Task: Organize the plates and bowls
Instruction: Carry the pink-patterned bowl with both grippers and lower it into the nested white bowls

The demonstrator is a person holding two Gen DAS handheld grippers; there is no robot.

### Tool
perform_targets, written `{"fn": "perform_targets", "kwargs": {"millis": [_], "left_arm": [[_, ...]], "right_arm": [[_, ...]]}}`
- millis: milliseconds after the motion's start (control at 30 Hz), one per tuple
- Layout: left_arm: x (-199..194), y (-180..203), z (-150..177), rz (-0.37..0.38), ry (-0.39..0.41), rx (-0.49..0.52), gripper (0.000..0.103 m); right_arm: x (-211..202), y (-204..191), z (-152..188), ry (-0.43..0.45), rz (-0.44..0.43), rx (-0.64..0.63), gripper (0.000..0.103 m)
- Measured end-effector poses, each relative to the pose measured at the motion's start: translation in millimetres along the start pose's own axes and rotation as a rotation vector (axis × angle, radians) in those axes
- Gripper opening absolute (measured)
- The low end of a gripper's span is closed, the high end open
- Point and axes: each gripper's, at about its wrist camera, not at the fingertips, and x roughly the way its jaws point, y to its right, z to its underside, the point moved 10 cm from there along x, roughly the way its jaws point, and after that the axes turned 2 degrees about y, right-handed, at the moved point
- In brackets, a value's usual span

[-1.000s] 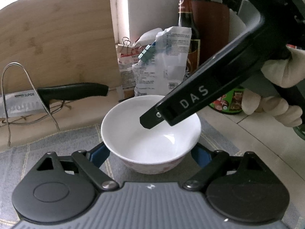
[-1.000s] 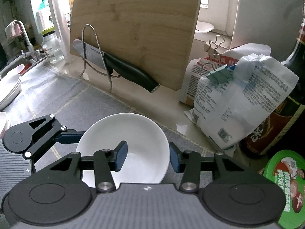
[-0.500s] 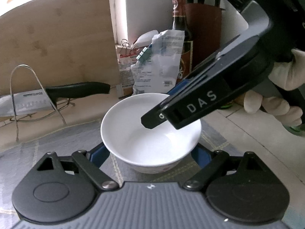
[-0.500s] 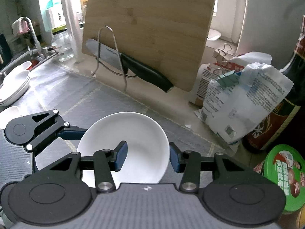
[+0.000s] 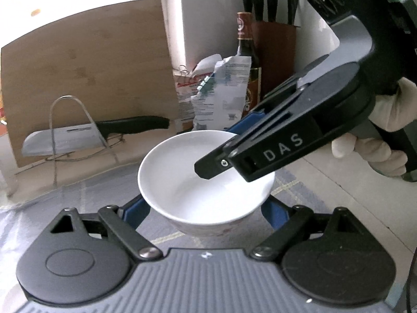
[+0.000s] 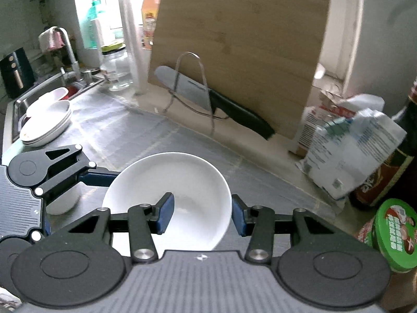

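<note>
The tall pale bamboo cutting board (image 6: 234,60) fills the twelve o'clock of the right wrist view, leaning upright at the back of the grey checked counter mat (image 6: 125,130). In front of it a wire rack (image 6: 190,83) props a broad-bladed kitchen knife with a black handle (image 6: 221,104). At nine o'clock a stack of shallow white plates (image 6: 47,122) sits by the steel sink (image 6: 18,101); at three o'clock stand crumpled printed food bags (image 6: 349,143) and a dark glass sauce bottle (image 6: 398,161).

The round white ceramic bowl (image 6: 182,182) sits at the centre of both views, lifted clear of the mat, with both tools on it. The left gripper (image 5: 206,208) grasps it across its body, a blue pad pressed on each side. The right gripper (image 6: 200,214) is clenched on the rim at the bowl's right side, one finger (image 6: 164,212) inside the bowl and the other outside the wall.

The step in hand appears to be carrying the bowl. A smaller white bowl (image 6: 62,200) sits beneath the left gripper at eight o'clock, a likely nesting spot, though that is a guess. The next move calls for keeping the bowl level between both grips, steering towards the crockery at nine o'clock, and lowering gently before either hold is released.
</note>
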Motion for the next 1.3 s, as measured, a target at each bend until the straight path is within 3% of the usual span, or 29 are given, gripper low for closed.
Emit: {"fn": "perform_targets", "kwargs": {"millis": [467,867,1300], "left_arm": [[-65,-46,16,-0.091,0.008,-0.059,0.091],[-118,-102,43,-0.207,-0.002,-0.126,0.091],[-129,-131,74,-0.224,-0.051,-0.185,0.091]], "right_arm": [[-5,-83,-34,0.045,-0.085,-0.090,0.053],[20,-162,-60,0.049,-0.185,-0.185,0.053],[48,-201,-54,-0.010,-0.210,-0.217,0.053]]}}
